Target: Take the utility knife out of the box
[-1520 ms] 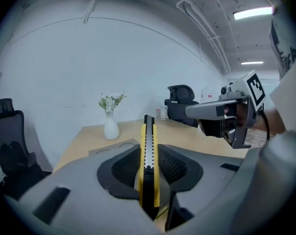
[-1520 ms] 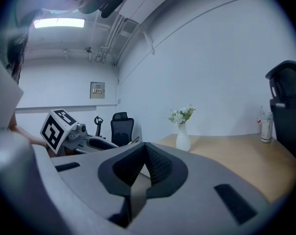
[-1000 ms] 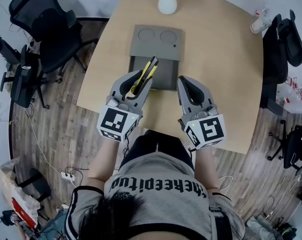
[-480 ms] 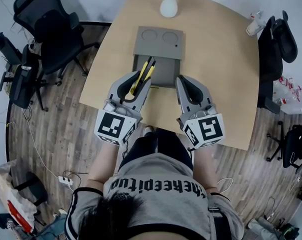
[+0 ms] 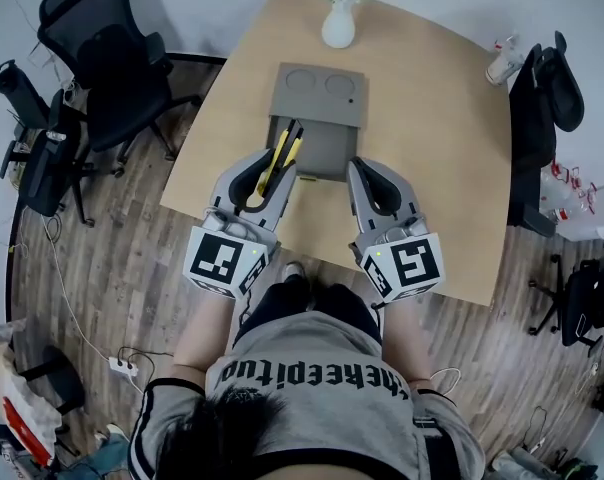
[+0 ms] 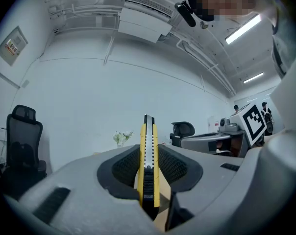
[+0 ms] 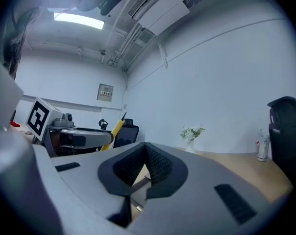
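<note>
A yellow and black utility knife is clamped between the pads of my left gripper, blade end pointing away over the left edge of the grey open box. In the left gripper view the knife stands edge-on between the jaws, held level above the table. My right gripper hovers beside the left one, just in front of the box, with its tips together and nothing in them. The right gripper view shows its own pads meeting, and the left gripper with the knife to the left.
The box lies on a curved wooden table with a white vase of flowers at the far end. A bottle stands at the table's right edge. Black office chairs stand left and right of the table.
Both grippers have drawn back a little toward the person and risen. The knife has come along in the left gripper, farther out of the box.
</note>
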### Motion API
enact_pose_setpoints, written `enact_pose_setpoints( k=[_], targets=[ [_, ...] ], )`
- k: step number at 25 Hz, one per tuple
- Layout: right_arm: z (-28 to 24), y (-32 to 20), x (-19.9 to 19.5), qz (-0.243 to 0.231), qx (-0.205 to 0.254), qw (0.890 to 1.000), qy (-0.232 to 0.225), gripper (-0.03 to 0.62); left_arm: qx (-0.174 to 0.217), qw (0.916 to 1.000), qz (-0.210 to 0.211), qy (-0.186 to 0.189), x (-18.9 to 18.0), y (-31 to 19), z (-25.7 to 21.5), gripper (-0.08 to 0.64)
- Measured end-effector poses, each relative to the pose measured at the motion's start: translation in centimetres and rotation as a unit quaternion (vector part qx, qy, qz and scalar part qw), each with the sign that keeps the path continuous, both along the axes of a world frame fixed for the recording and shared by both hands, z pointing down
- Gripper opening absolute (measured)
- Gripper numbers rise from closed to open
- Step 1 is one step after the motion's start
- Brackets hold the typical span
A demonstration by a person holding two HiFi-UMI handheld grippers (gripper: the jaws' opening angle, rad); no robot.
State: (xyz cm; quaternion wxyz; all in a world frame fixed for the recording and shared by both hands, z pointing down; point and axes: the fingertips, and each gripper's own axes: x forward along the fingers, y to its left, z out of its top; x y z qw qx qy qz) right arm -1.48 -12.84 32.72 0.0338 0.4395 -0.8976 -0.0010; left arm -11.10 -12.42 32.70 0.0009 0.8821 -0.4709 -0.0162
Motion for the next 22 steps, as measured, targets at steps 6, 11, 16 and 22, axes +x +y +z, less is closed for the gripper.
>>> enact_pose_setpoints(
  k=[6, 11, 16, 22],
  targets=[
    [-0.9, 1.3, 0.9, -0.02, 0.006, 1.0, 0.001, 0.006, 0.013, 0.9995, -0.028, 0.007, 0.7, 1.6, -1.2, 0.126],
    [-1.4, 3.1, 2.1, -0.033, 0.011, 0.999, 0.005, 0.006, 0.021, 0.9983, -0.054, 0.01, 1.2, 3.7, -1.8, 0.126],
    [-1.7, 5.0, 3.8, -0.041, 0.012, 0.999, 0.003, 0.006, 0.025, 0.9967, -0.076, 0.01, 2.1, 6.1, -2.2, 0.126],
    [-2.1, 7.1, 4.4, -0.055, 0.017, 0.998, 0.001, 0.006, 0.033, 0.9945, -0.098, 0.014, 2.3, 8.6, -2.8, 0.126]
  ],
)
